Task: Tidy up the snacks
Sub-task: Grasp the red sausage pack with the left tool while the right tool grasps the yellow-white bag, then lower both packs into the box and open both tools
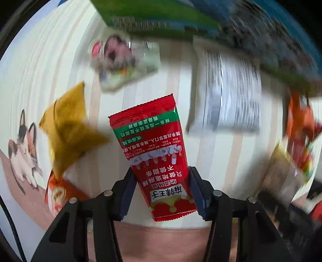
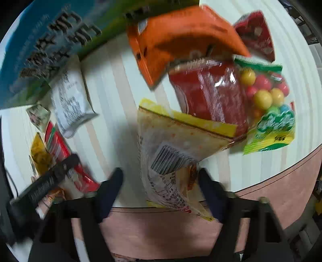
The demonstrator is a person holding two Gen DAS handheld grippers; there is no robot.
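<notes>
My left gripper (image 1: 161, 193) is shut on a red snack packet (image 1: 153, 149) with green band and white text, held above the striped table. It also shows in the right wrist view (image 2: 60, 153), held by the left gripper (image 2: 50, 177). My right gripper (image 2: 161, 185) has its jaws wide apart around a yellow-edged clear packet with a barcode (image 2: 171, 153); whether the pads touch it is unclear. A green and blue box (image 1: 161, 18) lies at the far side, also in the right wrist view (image 2: 50, 40).
In the left wrist view, a mustard packet (image 1: 66, 129), a pale packet (image 1: 124, 64), a white packet (image 1: 227, 94) and orange packets (image 1: 299, 121) lie on the table. In the right wrist view, an orange bag (image 2: 181, 36), red packet (image 2: 211, 92) and candy-ball bag (image 2: 269, 104) sit at right.
</notes>
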